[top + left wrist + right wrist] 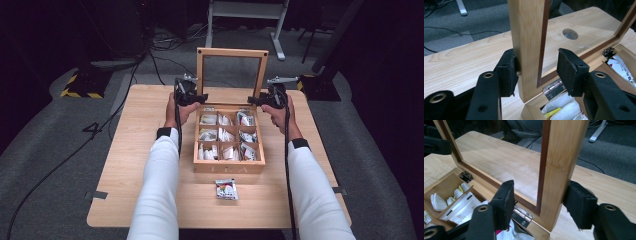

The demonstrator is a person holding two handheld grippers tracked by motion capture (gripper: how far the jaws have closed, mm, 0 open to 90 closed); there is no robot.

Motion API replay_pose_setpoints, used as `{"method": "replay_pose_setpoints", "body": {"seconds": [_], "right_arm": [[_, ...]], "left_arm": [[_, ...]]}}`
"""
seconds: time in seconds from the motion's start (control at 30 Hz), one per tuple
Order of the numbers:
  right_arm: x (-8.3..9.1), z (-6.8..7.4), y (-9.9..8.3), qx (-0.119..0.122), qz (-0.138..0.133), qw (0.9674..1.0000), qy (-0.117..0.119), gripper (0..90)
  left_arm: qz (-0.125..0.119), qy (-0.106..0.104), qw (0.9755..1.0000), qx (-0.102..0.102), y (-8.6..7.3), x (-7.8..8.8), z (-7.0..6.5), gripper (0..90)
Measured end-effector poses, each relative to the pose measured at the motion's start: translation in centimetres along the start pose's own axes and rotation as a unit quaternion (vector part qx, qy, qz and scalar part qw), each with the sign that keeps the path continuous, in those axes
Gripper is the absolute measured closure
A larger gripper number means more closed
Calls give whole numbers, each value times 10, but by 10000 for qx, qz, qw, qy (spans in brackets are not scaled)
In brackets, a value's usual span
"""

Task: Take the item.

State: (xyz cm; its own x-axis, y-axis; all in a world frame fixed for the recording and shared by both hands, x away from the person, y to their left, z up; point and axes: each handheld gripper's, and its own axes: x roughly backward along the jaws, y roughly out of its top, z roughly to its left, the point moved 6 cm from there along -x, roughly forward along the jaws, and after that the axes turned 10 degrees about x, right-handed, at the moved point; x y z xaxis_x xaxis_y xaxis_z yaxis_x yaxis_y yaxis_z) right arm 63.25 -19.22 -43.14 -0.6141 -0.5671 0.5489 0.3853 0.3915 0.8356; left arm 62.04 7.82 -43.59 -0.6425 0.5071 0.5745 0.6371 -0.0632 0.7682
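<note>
A wooden compartment box (229,168) stands open mid-table with its glass-paned lid (232,53) upright. Several sachets (223,135) fill its compartments. My left gripper (192,98) straddles the lid's left stile (529,45). Its outer pad (509,71) touches the wood, while the inner pad (567,71) stands apart in front of the glass, so it is open. My right gripper (265,100) straddles the right stile (560,162) the same way. There the outer pad (579,206) rests against the wood and the inner pad (504,203) is well off it.
One loose sachet (226,189) lies on the wooden table (145,150) in front of the box. Metal hinges (552,87) join lid and box at the back. A round hole (570,34) in the tabletop shows through the glass. Cables and stands lie on the floor beyond.
</note>
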Motion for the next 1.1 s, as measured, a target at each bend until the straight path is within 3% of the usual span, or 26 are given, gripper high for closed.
{"method": "replay_pose_setpoints", "body": {"seconds": [0.37, 0.47, 0.6, 0.63, 0.9, 1.1], "right_arm": [[8, 3, 1, 249, -42, 9997, 29, 493], [11, 5, 3, 228, -90, 9997, 23, 495], [13, 7, 4, 254, -79, 9996, -15, 512], [14, 8, 5, 243, -96, 9996, -49, 528], [18, 13, 5, 247, -93, 9996, -88, 505], [23, 18, 5, 291, -49, 9994, -171, 501]], "left_arm": [[-35, -92, 9998, -182, -3, 8, -3, 534], [-106, -174, 9996, -177, -3, 12, -4, 543], [-80, -169, 9993, -316, -1, 17, -6, 556], [-43, -155, 9990, -412, -1, 20, -7, 557], [-177, -139, 9987, -467, 1, 32, -13, 565], [-128, 49, 9974, -704, 3, 41, -22, 558]]}}
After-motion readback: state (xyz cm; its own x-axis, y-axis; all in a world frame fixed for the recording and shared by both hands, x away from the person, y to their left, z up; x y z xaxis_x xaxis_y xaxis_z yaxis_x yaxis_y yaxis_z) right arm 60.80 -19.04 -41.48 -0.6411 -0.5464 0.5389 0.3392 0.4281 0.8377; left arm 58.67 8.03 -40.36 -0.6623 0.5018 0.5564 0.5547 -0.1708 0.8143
